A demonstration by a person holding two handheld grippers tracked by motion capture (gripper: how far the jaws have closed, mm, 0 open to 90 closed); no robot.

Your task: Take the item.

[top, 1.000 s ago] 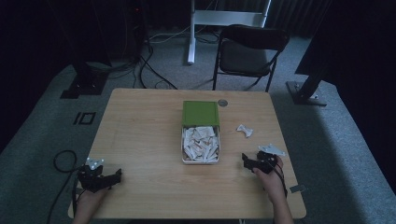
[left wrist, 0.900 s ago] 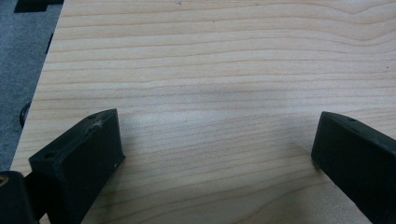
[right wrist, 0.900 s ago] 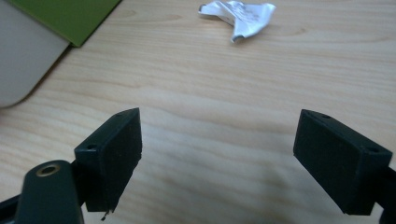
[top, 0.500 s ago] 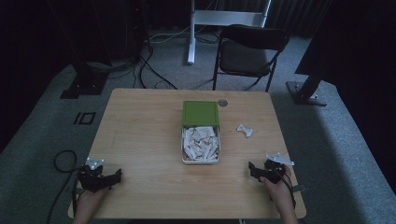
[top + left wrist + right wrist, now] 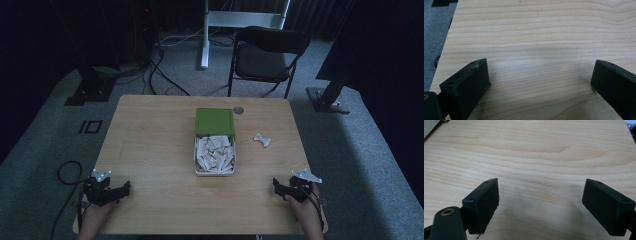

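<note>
A white tin full of several white wrapped pieces sits at the table's middle, its green lid lying just behind it. One loose white wrapped piece lies to the tin's right. My left gripper rests at the near left corner, open, with bare wood between its jaws. My right gripper rests at the near right corner, open as well, nothing between its fingers.
A small dark round thing lies by the table's far edge behind the lid. A black folding chair stands beyond the wooden table. Stand bases and cables lie on the grey carpet around it.
My right gripper has drawn back from near the loose piece toward the table's near right corner. The left gripper has stayed where it was.
</note>
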